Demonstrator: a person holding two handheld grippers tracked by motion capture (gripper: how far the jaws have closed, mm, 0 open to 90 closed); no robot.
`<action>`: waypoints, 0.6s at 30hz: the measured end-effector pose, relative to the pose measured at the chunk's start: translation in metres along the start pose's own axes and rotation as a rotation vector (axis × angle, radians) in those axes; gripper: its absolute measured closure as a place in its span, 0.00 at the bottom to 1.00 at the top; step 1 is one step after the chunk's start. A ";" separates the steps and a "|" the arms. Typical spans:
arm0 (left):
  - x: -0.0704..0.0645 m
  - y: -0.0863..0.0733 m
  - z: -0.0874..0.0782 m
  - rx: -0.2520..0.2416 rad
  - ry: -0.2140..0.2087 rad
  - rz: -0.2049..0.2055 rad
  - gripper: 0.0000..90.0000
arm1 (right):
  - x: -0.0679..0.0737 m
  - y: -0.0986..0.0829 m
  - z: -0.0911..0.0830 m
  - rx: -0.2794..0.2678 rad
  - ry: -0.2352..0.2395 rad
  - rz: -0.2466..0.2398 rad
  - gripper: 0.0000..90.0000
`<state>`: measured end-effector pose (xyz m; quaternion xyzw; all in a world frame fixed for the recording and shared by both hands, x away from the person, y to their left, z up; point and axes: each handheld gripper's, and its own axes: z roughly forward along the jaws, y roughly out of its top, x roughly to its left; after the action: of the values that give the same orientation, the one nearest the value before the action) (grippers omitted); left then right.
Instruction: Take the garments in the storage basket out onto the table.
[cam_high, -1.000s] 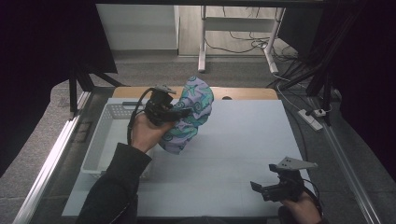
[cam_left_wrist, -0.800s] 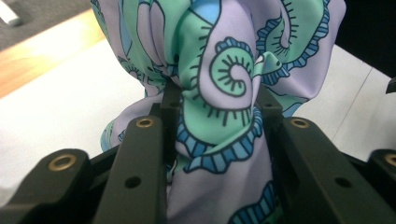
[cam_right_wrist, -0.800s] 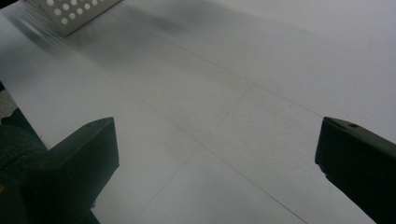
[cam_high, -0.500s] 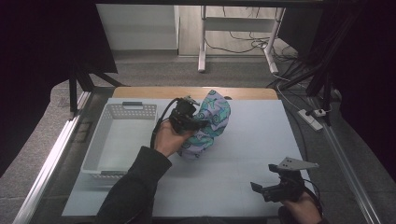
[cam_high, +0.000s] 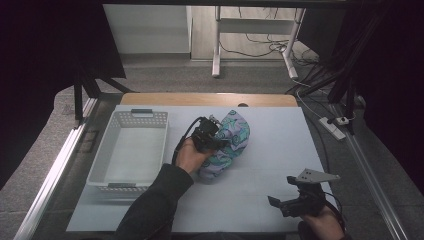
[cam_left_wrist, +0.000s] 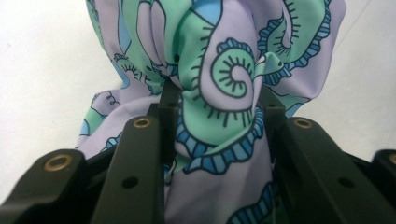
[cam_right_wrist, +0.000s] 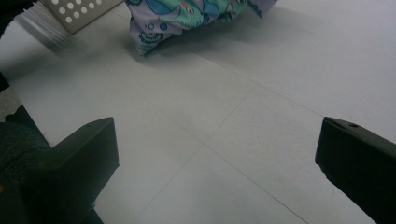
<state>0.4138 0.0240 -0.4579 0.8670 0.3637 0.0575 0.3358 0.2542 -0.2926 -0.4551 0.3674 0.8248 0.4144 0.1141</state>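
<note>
At frame centre we see the left gripper (cam_high: 209, 136), forearm reaching up from the bottom edge, its jaws clamped on the patterned cloth (cam_high: 231, 140) beside the white basket (cam_high: 131, 150). At lower right, the right gripper (cam_high: 300, 200) hovers low over the counter (cam_high: 280, 135), jaws wide apart and holding nothing.

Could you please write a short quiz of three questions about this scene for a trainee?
1. True or false: the left gripper is shut on the patterned cloth.
2. Where does the white basket stand? A) left of the cloth B) right of the cloth C) on top of the cloth
3. Fill in: the right gripper is ____, with nothing between its jaws.

Key: 1 true; 2 A; 3 open
</note>
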 end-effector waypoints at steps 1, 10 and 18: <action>0.000 -0.001 0.004 0.007 0.004 0.004 0.71 | 0.000 0.000 0.000 0.000 0.000 0.000 0.00; 0.003 -0.016 0.035 0.060 -0.010 0.013 0.67 | 0.001 0.000 0.000 0.006 0.002 -0.009 0.00; 0.004 -0.024 0.050 0.068 0.023 0.028 0.59 | 0.001 0.000 0.001 0.013 0.013 -0.019 0.00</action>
<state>0.4199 0.0123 -0.5122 0.8822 0.3571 0.0598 0.3012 0.2537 -0.2909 -0.4555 0.3576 0.8316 0.4103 0.1103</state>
